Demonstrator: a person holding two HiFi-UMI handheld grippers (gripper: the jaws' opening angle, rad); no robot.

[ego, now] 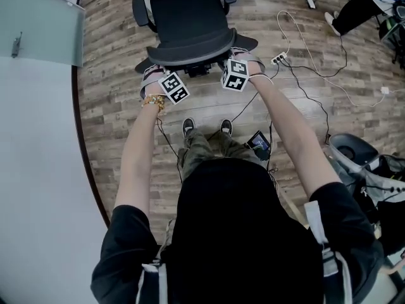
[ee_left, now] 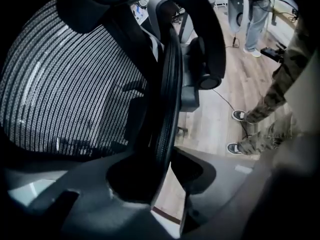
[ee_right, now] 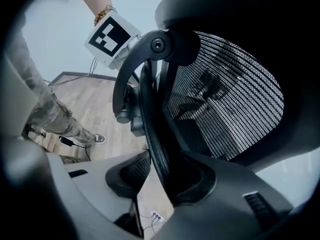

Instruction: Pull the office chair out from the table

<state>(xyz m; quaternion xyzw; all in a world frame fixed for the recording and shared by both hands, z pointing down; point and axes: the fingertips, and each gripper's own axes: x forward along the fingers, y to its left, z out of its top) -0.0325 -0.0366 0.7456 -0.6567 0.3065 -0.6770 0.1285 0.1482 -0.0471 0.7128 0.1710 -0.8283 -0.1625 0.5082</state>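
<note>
Here, one office chair [ego: 190,18] stands on the wooden floor [ego: 114,125] near the single white desk [ego: 38,170]; two tools, left tool [ego: 152,75] and right tool [ego: 243,61], are each clamped on its backrest rim.

Wood-plank floor [ego: 209,109] with trailing cables [ego: 304,90], white power strip [ego: 279,58], pale curved table [ego: 38,170] at left.

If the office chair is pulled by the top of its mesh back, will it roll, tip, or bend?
The office chair probably rolls readily: the wooden floor looks smooth. It may lean back, since the left gripper and right gripper hold its top rim. The mesh back looks taut, so it should flex little.
</note>
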